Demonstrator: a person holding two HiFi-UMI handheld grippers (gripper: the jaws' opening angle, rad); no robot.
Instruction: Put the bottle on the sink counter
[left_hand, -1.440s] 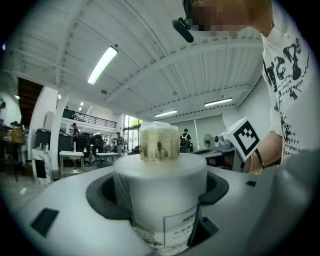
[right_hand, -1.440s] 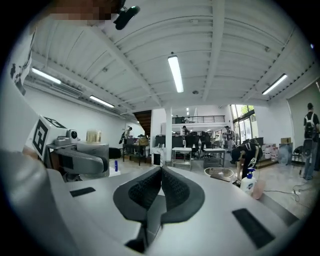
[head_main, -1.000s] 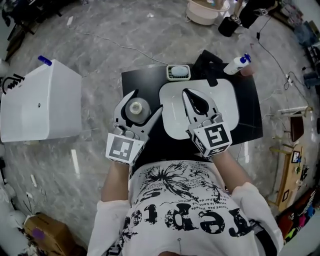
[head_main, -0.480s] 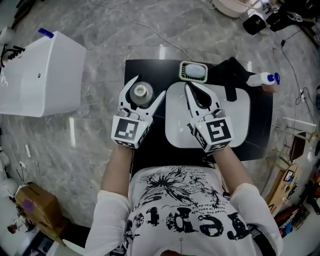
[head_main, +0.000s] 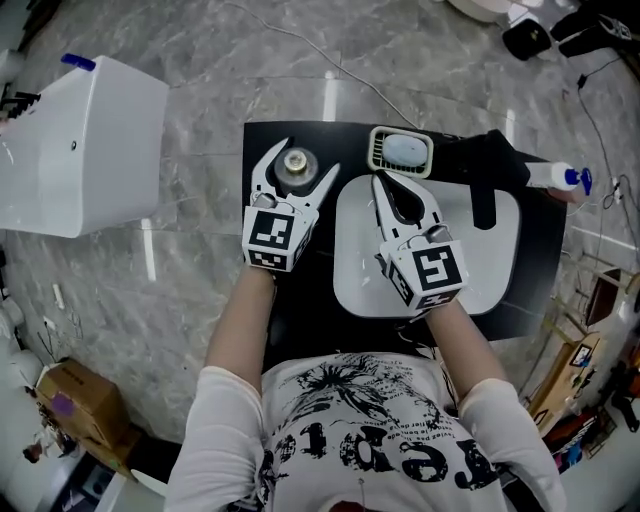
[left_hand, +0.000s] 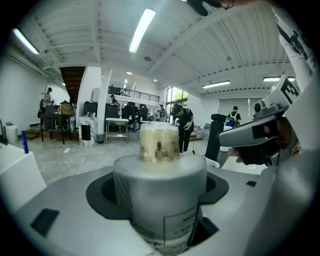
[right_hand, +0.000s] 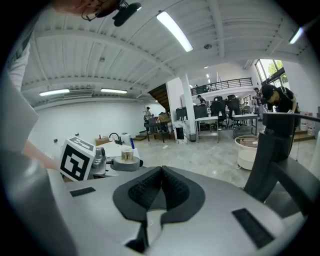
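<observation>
Left of the white oval sink basin, over the black counter top, the left gripper grips a grey cylindrical bottle with a pale yellowish cap. Only the left gripper view shows its dark pads pressed tight against the bottle's sides; whether the base touches the counter cannot be told. Over the basin the right gripper is empty, and its own view shows the ribbed pads meeting. Behind the basin sit a green soap dish and a black faucet. Compared with a second ago, the left gripper and bottle have moved farther back along the basin's left side, while the right gripper remains over the basin.
</observation>
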